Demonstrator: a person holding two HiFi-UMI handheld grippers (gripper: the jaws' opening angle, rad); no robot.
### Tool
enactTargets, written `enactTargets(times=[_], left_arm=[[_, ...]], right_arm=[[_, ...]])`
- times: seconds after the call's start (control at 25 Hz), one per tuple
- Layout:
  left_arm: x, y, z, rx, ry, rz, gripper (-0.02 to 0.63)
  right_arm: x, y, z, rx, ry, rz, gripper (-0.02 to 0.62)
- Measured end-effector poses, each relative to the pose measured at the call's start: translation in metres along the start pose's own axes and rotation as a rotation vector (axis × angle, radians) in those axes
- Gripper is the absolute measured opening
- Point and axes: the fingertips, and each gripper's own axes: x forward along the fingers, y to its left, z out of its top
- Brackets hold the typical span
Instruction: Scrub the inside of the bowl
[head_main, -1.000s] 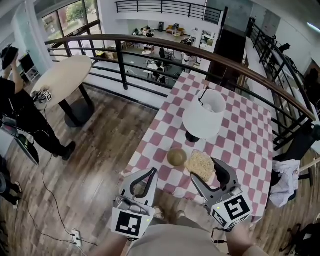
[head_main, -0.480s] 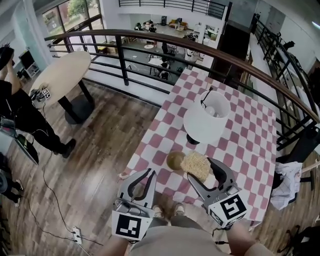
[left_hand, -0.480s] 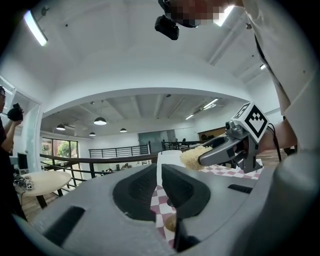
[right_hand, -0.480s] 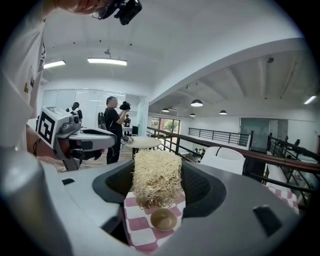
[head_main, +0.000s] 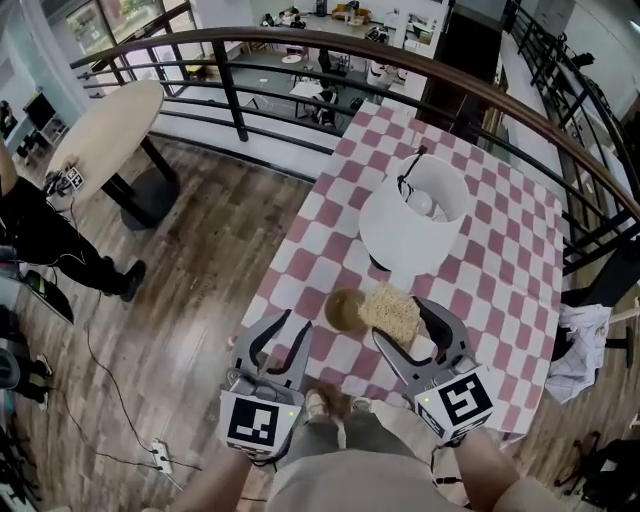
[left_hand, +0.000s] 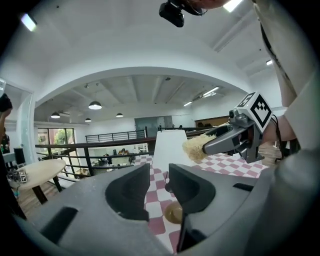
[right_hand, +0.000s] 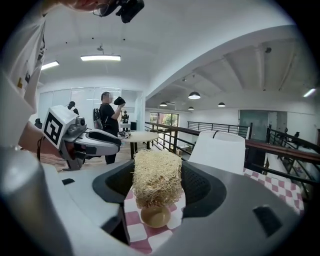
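Note:
A small tan bowl (head_main: 345, 310) stands on the red-and-white checked table (head_main: 500, 250) near its front edge. My right gripper (head_main: 405, 325) is shut on a straw-coloured fibre scrubber (head_main: 392, 312), which hangs just right of the bowl and slightly over it. In the right gripper view the scrubber (right_hand: 156, 177) fills the jaws, with the bowl (right_hand: 155, 216) below it. My left gripper (head_main: 285, 335) hovers left of the bowl off the table's edge; its jaws are opening with nothing between them. In the left gripper view the bowl (left_hand: 173, 212) shows below the gap.
A white lamp shade (head_main: 412, 220) stands on the table just behind the bowl. A curved dark railing (head_main: 300, 45) runs past the table's far side. A round wooden table (head_main: 100, 135) and a person in black (head_main: 40, 240) are at the left, on the wooden floor.
The scrubber in my right gripper has moved left, up against the bowl. The left gripper's jaws have parted. The whole view has shifted closer to the table.

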Motion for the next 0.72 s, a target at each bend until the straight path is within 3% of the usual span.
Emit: enactTargets(times=[0.12, 0.32, 0.72], left_arm=[[0.026, 0.002, -0.024, -0.002, 0.054, -0.031, 0.123], [0.058, 0.001, -0.068, -0.108, 0.106, -0.063, 0.135], [0.101, -0.003, -0.157, -0.188, 0.254, -0.093, 0.135]], right_arm=[[0.014, -0.012, -0.016, 0.02, 0.02, -0.005, 0.285], [0.038, -0.02, -0.045, 0.053, 0.053, 0.007, 0.285], [0.073, -0.033, -0.11, 0.124, 0.133, -0.026, 0.285]])
